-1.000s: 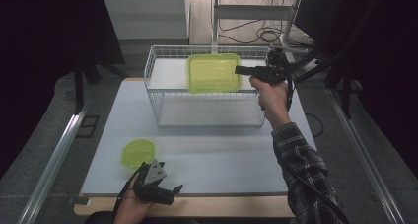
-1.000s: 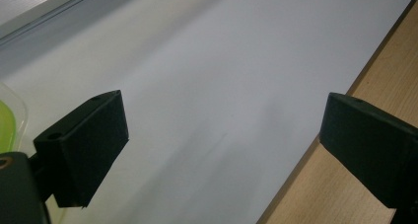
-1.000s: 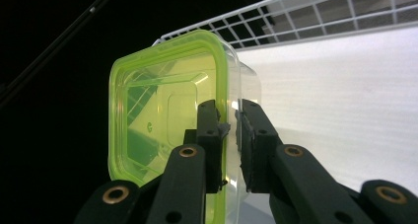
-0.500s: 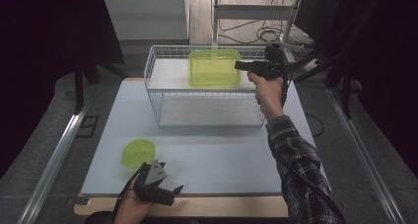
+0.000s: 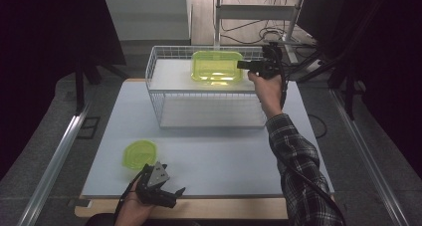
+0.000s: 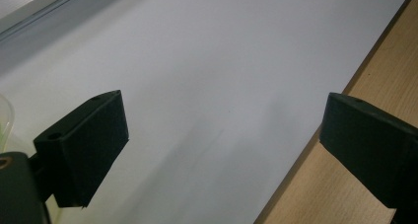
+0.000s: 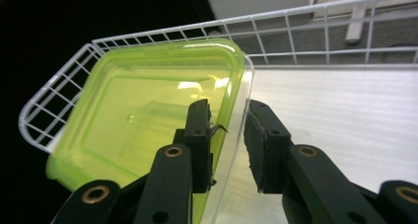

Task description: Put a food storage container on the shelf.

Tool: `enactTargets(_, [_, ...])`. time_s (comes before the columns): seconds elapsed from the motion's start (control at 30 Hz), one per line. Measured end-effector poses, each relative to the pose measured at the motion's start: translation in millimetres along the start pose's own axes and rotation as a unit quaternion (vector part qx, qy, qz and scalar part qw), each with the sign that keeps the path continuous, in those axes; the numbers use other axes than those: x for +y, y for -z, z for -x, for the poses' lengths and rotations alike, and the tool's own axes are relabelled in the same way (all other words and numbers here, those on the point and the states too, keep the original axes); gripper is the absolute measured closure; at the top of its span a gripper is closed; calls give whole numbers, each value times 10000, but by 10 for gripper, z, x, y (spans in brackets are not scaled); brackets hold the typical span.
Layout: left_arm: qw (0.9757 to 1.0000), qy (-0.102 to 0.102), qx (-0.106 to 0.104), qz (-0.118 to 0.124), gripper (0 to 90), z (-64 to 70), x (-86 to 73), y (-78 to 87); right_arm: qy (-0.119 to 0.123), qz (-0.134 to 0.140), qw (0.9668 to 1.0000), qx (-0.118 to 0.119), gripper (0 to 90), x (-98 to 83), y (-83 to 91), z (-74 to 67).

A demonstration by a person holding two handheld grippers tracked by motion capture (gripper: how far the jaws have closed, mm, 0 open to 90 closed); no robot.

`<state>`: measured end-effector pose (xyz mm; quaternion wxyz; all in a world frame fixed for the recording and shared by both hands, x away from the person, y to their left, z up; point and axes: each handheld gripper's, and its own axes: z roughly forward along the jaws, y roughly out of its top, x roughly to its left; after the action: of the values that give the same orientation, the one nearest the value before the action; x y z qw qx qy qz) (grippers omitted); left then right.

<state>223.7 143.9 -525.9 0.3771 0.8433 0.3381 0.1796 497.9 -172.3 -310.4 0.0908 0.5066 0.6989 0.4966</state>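
A yellow-green clear plastic container (image 5: 217,66) (image 7: 148,120) sits on the upper shelf of a white wire rack (image 5: 152,66), toward its back. My right gripper (image 5: 242,64) (image 7: 227,110) is at the container's right side, with one jaw inside it and one outside its wall. The jaws have just been opening and no longer clamp the thin wall that stands between them. A round green lid (image 5: 139,154) lies on the white mat at the front left. Just in front of it my left gripper (image 5: 175,196) (image 6: 222,135) rests by the table's front edge, open and empty.
The wire rack (image 7: 59,81) has raised mesh sides and a lower shelf (image 5: 214,111). The white mat (image 5: 224,156) covers the table, with a wooden strip (image 6: 384,71) along the front. Cables and a metal frame lie behind the rack.
The right gripper carried the container, tilted, to the rack's back and set it flat on the upper shelf; its jaws now stand a little apart. The left gripper has not moved.
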Motion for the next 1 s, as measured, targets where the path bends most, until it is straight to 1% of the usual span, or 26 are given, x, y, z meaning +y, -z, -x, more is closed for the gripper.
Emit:
enactTargets(0.03, [10000,-1,-1,-3,42,1,0,-1,54,-19,10000,-35,719,10,-7,-8])
enactTargets(0.13, [10000,6,-2,-4,42,3,-1,-3,67,-22,10000,-37,719,20,-17,-11])
enactTargets(0.27, [10000,-21,2,-30,42,8,0,-9,-28,-1,10000,-6,703,17,-50,14])
enactTargets(0.33, [10000,-24,3,-33,42,8,0,-9,-38,-3,10000,-23,687,14,-58,16])
enactTargets(0.4, [10000,-22,2,-37,43,9,-1,-11,-1,-56,9999,-85,652,11,-77,17])
enactTargets(0.5, [10000,-24,1,-40,42,9,-1,-12,-71,-73,9999,-60,643,8,-99,34])
enactTargets(0.53, [10000,-26,-3,-46,42,10,-1,-14,8,-90,9998,-178,609,13,-107,39])
enactTargets(0.57, [10000,-26,-3,-46,42,10,-1,-14,8,-90,9998,-178,609,13,-107,39])
enactTargets(0.6, [10000,-30,-6,-51,42,11,-1,-15,86,-92,9997,-206,608,19,-112,37])
enactTargets(0.67, [10000,-35,-6,-55,43,12,-1,-16,114,-113,9996,-230,604,30,-112,29])
enactTargets(0.8, [10000,-31,1,-45,42,11,0,-12,148,-78,9997,-190,583,34,-92,20])
enactTargets(0.87, [10000,-27,8,-41,42,10,0,-10,184,-35,9997,-173,570,39,-62,13])
enactTargets(0.9, [10000,-25,9,-38,42,9,0,-9,204,3,9997,-134,567,44,-19,8])
enactTargets(1.0, [10000,-27,7,-38,42,10,2,-8,260,3,9996,-85,572,43,33,-7])
